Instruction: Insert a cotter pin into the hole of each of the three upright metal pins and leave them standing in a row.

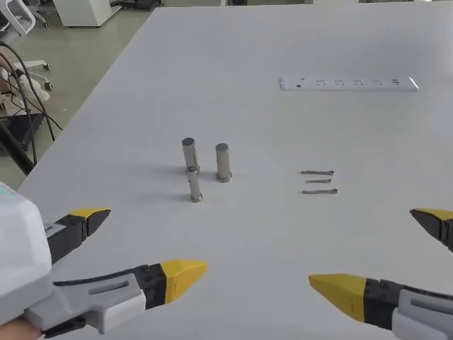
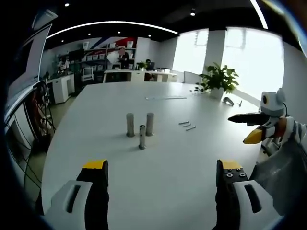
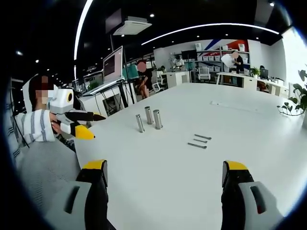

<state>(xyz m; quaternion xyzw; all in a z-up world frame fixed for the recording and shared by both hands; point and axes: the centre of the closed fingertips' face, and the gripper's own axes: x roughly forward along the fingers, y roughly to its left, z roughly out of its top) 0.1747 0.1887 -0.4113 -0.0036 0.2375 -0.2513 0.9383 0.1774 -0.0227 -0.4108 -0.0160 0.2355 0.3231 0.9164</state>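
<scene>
**Head view:** My left tongs (image 1: 138, 241) and right tongs (image 1: 375, 249) hovered over the near edge of the white worktop (image 1: 248, 85), each with its yellow-tipped jaws spread wide and holding nothing. Three metal pins (image 1: 195, 185) stood upright well ahead of the left tongs. Two were side by side and the third just in front of the left one, so they made a cluster rather than a row. Three cotter pins (image 1: 318, 181) lay flat, one behind another, to the right of the metal pins and well ahead of the right tongs. No cotter pin sat in a metal pin. A white power strip (image 1: 348, 83) lay farther back on the worktop.

**Left gripper view:** The left tongs (image 2: 162, 167) gaped open at the bottom, with the metal pins (image 2: 142, 137) standing beyond and between the jaws, well apart from them. The cotter pins (image 2: 187, 125) lay to the right of the metal pins. The right tongs (image 2: 240, 129) came in from the right, jaws apart. A potted plant (image 2: 219, 79) stood past the far end of the worktop.

**Right gripper view:** The right tongs (image 3: 164, 166) were likewise spread, with the cotter pins (image 3: 199, 140) lying beyond and between the jaws, clear of both. The metal pins (image 3: 148, 115) stood farther off, up and to the left. The left tongs (image 3: 93, 125) reached in from the left, open.
</scene>
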